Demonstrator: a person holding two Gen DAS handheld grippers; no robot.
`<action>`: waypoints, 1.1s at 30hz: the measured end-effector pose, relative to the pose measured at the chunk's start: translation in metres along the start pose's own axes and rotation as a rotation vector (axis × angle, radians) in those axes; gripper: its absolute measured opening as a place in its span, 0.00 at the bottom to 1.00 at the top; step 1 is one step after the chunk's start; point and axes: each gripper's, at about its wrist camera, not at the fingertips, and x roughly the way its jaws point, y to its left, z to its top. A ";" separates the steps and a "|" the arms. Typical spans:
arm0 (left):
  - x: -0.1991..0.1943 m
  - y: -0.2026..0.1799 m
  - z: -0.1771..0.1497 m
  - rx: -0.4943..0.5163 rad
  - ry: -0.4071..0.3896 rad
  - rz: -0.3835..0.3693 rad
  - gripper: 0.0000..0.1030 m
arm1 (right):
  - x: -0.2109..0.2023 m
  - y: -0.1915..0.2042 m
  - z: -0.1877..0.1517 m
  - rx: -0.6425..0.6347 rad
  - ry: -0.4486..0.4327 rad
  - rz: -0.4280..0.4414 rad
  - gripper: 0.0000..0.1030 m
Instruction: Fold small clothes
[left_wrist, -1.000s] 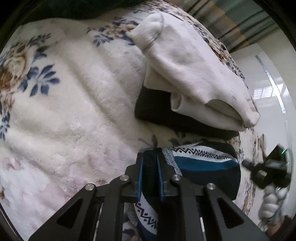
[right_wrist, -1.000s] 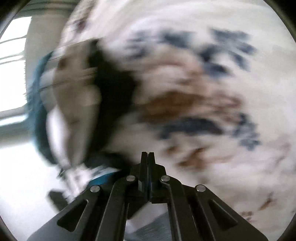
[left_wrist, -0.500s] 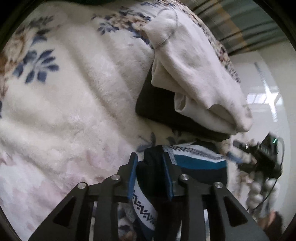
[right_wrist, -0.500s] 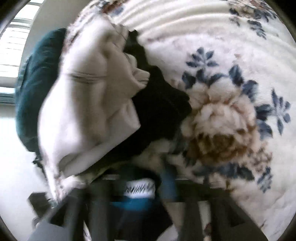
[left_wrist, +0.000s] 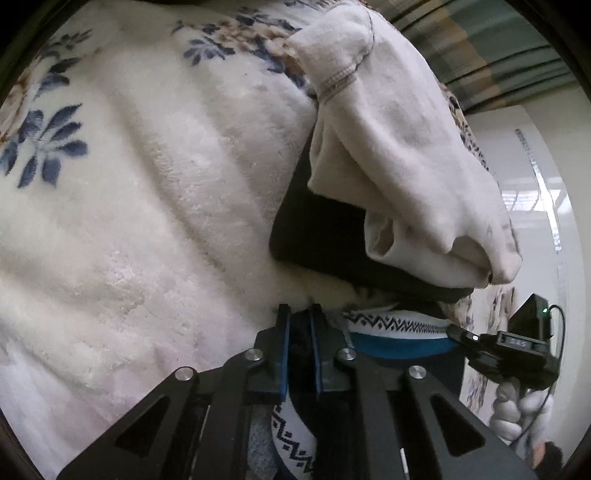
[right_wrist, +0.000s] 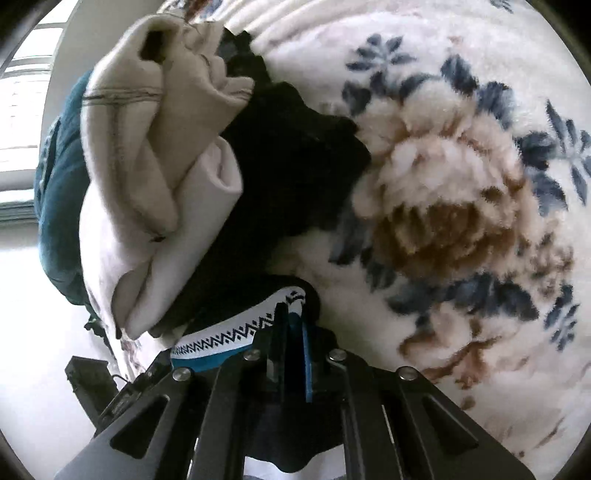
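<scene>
Two wrist cameras look down along their grippers at a fleecy cream blanket (left_wrist: 155, 206) printed with blue and brown flowers.

In the left wrist view, the left gripper (left_wrist: 300, 350) sits at 6 o'clock. Its jaws have just been closing and now stand nearly together, pinching a dark fold of a patterned sock (left_wrist: 391, 332). The sock is navy with a white zigzag band and a teal stripe; it stretches from the jaws toward 4 o'clock and also hangs below them. Just above it, toward 2 o'clock, lies a black garment (left_wrist: 325, 236), and on top of that a folded cream garment (left_wrist: 402, 155) with a stitched hem. At 4 o'clock the right gripper (left_wrist: 461, 338) reaches the far end of the sock, carried by a gloved hand (left_wrist: 517, 413). A striped curtain (left_wrist: 491, 48) shows at 1 o'clock.

In the right wrist view, the right gripper (right_wrist: 293, 325) sits at 6 o'clock. Its jaws have also just been closing and are almost shut on the edge of the patterned sock (right_wrist: 229, 338), which runs from the jaws toward 8 o'clock. The black garment (right_wrist: 291, 162) lies at the centre, the cream garment (right_wrist: 147, 155) over it at 10 o'clock, and a dark teal cloth (right_wrist: 59, 192) beyond at 9 o'clock. A large brown flower on the blanket (right_wrist: 461, 92) fills 3 o'clock.
</scene>
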 end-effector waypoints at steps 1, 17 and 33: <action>-0.002 0.000 -0.001 -0.003 0.015 -0.011 0.11 | 0.000 0.003 -0.001 -0.020 0.039 -0.015 0.08; -0.043 -0.015 -0.127 0.016 0.075 -0.049 0.14 | -0.022 -0.085 -0.179 0.047 0.203 0.060 0.53; -0.101 -0.004 -0.175 -0.011 0.083 -0.125 0.58 | -0.055 -0.121 -0.238 0.030 0.258 0.086 0.59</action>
